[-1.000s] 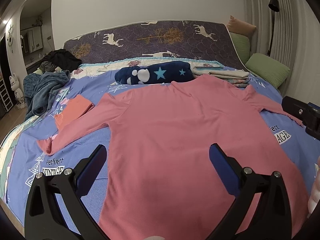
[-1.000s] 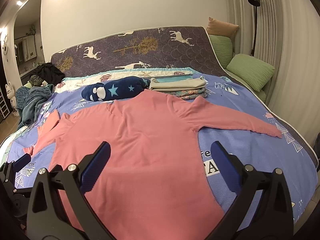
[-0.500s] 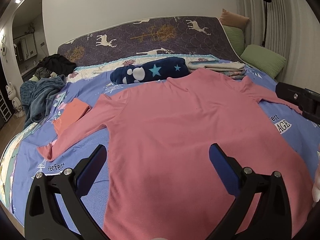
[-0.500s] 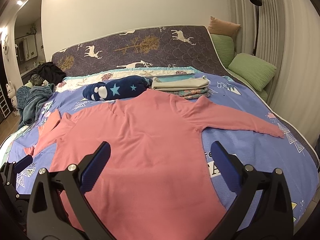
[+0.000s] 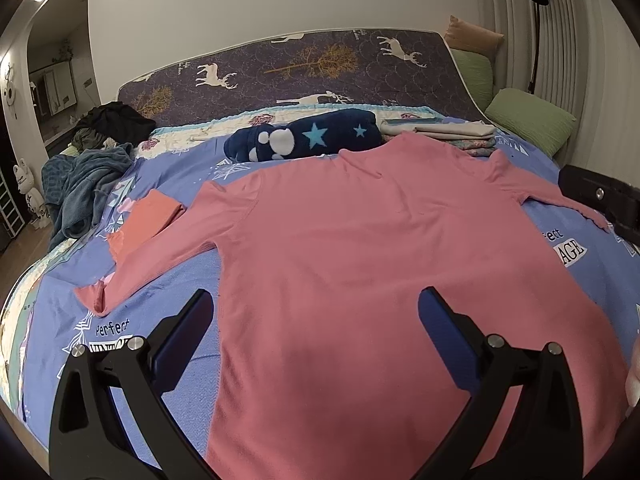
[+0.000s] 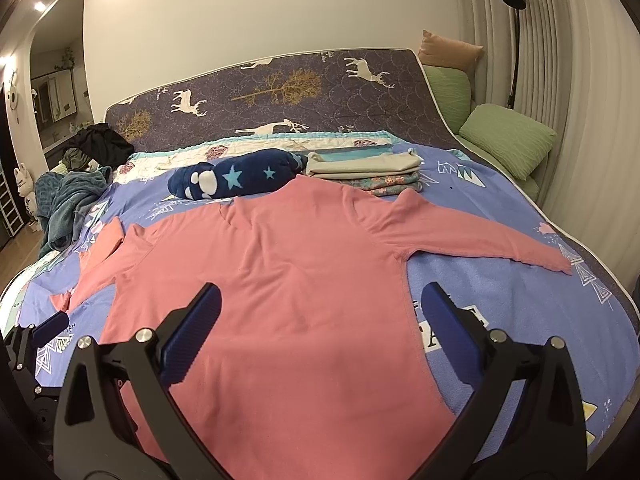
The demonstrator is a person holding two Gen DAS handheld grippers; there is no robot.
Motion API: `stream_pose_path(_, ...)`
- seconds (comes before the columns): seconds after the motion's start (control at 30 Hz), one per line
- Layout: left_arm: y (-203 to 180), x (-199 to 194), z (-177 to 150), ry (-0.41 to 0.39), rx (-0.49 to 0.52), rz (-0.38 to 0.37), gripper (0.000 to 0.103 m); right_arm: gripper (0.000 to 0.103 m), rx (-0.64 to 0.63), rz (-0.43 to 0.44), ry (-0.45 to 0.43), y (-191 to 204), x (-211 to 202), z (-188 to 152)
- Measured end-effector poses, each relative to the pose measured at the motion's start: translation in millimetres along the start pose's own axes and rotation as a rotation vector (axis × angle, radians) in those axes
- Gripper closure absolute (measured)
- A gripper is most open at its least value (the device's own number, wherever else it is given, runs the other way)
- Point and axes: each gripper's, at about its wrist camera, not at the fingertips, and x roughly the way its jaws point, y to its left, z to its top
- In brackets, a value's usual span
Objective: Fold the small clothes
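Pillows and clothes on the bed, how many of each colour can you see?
Green pillows: 2
Tan pillow: 1
Pink long-sleeved top: 1
Orange folded piece: 1
Navy star roll: 1
Beige folded piece: 1
Floral folded piece: 1
Total: 8

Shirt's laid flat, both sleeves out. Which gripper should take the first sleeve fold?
Probably the right gripper: open over the pink shirt's right edge, with the right sleeve lying straight and flat. The left sleeve is crumpled at its cuff, overlapping a folded orange garment.

Pink shirt (image 5: 380, 260) flat on bed (image 5: 192, 280); left hand-held gripper (image 5: 316, 312) spread wide above hem.
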Motion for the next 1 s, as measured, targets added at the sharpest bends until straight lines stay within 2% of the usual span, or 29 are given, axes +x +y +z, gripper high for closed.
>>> stream_pose_path(0.3,14,-1,-3,-0.022,-0.043,0.03,0.001,0.002,-0.077,0.079,-0.042,25,-11,-4)
stream_pose_path(0.53,25,0,-5,-0.026,-0.071,0.046,0.001,0.002,-0.085,0.084,-0.028,32,-7,-4)
stream_pose_path(0.9,35,2,-7,-0.034,-0.098,0.033,0.001,0.002,-0.071,0.085,-0.018,34,1,-7)
stream_pose_path(1.0,36,2,-7,-0.031,-0.097,0.041,0.001,0.002,-0.054,0.057,-0.032,30,4,-9)
